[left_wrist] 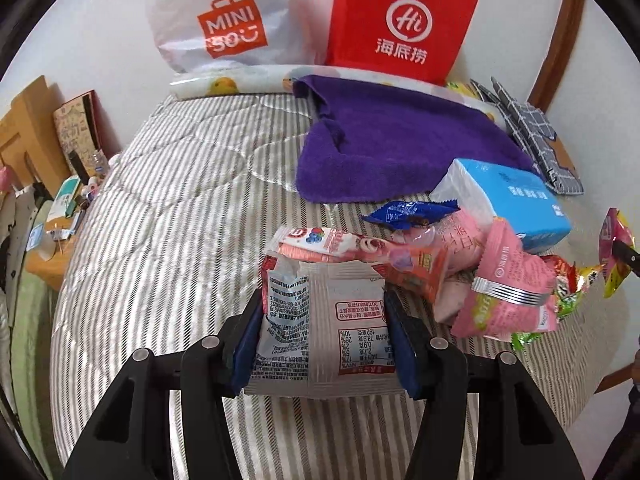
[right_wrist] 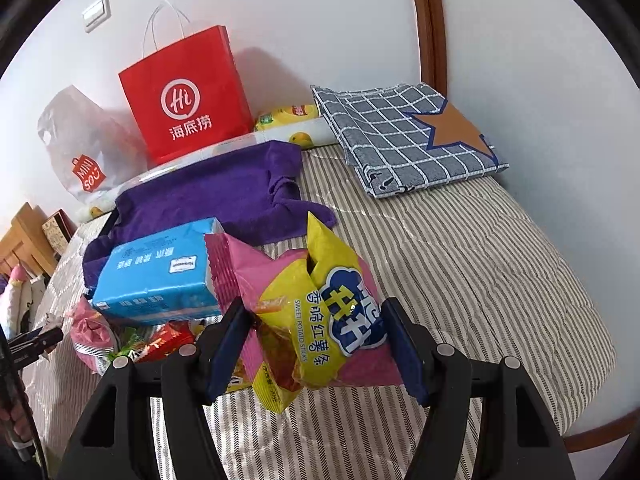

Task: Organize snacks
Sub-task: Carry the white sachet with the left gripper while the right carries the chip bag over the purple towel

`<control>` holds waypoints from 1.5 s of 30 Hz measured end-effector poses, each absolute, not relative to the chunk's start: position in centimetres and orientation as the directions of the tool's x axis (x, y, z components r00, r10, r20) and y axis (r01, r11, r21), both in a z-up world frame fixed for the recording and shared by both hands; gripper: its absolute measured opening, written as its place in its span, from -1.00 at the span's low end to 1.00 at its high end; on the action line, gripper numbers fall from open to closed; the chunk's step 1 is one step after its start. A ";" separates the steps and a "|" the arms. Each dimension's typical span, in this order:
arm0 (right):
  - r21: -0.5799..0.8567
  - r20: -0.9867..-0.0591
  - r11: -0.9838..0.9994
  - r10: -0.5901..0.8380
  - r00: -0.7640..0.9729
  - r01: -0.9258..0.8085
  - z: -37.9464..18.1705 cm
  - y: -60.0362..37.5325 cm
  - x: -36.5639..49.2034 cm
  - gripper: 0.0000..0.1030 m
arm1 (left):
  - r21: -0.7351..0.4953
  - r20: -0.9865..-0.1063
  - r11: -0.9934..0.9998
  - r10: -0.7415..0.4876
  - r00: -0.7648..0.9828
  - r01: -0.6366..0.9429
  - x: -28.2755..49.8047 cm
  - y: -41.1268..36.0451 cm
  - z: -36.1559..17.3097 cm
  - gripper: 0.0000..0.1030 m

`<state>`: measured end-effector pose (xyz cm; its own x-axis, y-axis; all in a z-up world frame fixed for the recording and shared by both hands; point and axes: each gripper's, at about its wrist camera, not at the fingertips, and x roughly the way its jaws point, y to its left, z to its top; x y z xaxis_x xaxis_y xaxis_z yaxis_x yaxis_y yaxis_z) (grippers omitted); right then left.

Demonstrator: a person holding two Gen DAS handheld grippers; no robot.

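Your left tongs [left_wrist: 324, 316] are gripping a silver packet [left_wrist: 320, 320]; your right tongs [right_wrist: 316, 344] are apparently clamping a yellow-pink bag [right_wrist: 316, 320], snack pile [right_wrist: 132, 336] leftward.

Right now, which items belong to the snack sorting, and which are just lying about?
Job:
silver packet in left gripper
yellow sweet potato sticks in right gripper
snack pile

Lying about:
purple towel
blue tissue pack
checked cloth

Both wrist views face the red bag [left_wrist: 400, 24] [right_wrist: 184, 96].
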<state>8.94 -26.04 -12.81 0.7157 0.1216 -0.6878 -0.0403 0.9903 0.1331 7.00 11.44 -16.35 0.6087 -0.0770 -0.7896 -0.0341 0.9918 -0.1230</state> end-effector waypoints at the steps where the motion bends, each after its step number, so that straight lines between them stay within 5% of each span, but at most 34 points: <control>1: 0.132 -0.685 0.990 0.124 0.718 -0.044 -12.7 -26.0 8.9 0.27 | -0.125 -0.787 0.991 -0.077 0.613 -0.036 6.7 11.5 -16.1 0.09; 24: 0.102 -0.622 0.981 0.191 0.759 -0.163 -9.4 -21.2 11.5 0.27 | -0.190 -0.745 0.973 -0.228 0.627 0.127 10.0 4.2 -11.4 0.09; 45: 0.117 -0.590 0.958 0.279 0.758 -0.262 -6.7 -17.5 25.3 0.27 | -0.099 -0.724 0.984 -0.173 0.667 0.147 23.0 3.2 -6.9 0.09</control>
<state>25.31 -17.52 -6.65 0.7576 0.2793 -0.5899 -0.2621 0.9579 0.1170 23.03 3.19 -6.86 0.6674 -0.1730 -0.7243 0.1473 0.9841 -0.0993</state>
